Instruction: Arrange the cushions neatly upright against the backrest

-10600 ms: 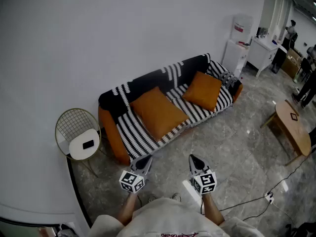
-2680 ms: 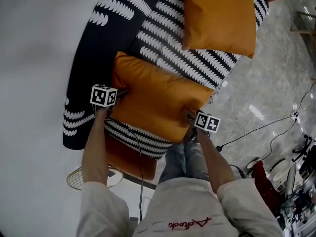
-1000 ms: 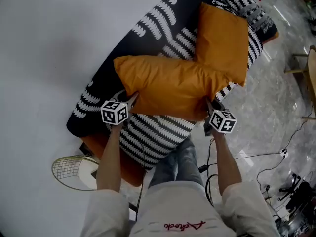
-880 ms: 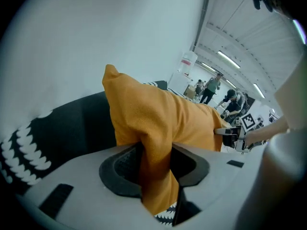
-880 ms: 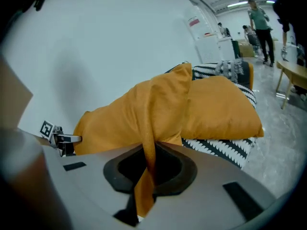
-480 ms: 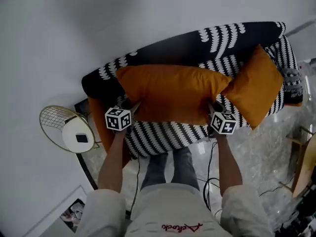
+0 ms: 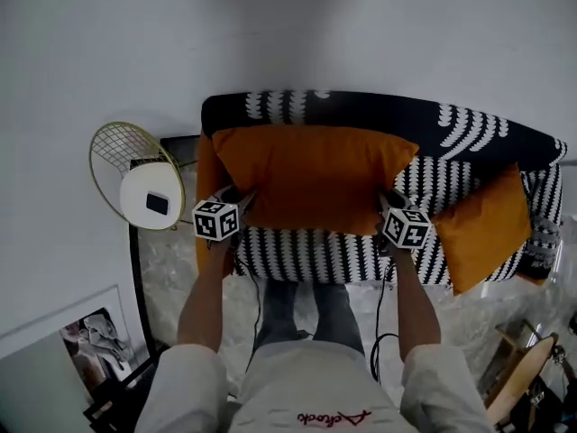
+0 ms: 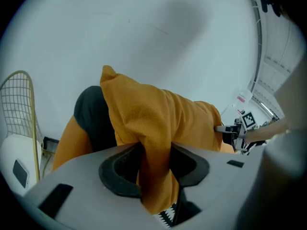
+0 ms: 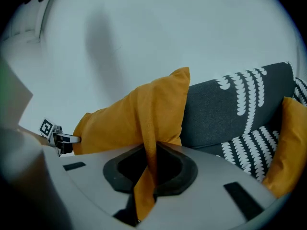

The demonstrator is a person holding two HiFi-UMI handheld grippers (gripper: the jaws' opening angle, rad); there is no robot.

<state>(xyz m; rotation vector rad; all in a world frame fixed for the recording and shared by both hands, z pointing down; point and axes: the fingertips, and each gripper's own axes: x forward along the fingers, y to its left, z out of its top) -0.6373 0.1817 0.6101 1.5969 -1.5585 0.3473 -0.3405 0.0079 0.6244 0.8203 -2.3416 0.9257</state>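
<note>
A large orange cushion [image 7: 311,177] stands on its long edge against the backrest at the left end of the black-and-white striped sofa [image 7: 478,133]. My left gripper [image 7: 242,202] is shut on the cushion's lower left corner, and the fabric [image 8: 154,169] is pinched between its jaws. My right gripper [image 7: 386,204] is shut on the lower right corner, with a fold of cloth [image 9: 148,169] between its jaws. A second orange cushion [image 7: 491,224] lies tilted on the seat at the right, apart from the first.
A gold wire chair [image 7: 117,147] with a white seat and a dark flat object on it stands by the sofa's left arm. A framed picture [image 7: 90,350] leans at lower left. A cable [image 7: 379,350] lies on the floor, and a wooden table [image 7: 518,382] is at lower right.
Both grippers carried the large cushion along the sofa to its left end, off the second cushion, and it now sits level against the backrest. Both grips are unchanged.
</note>
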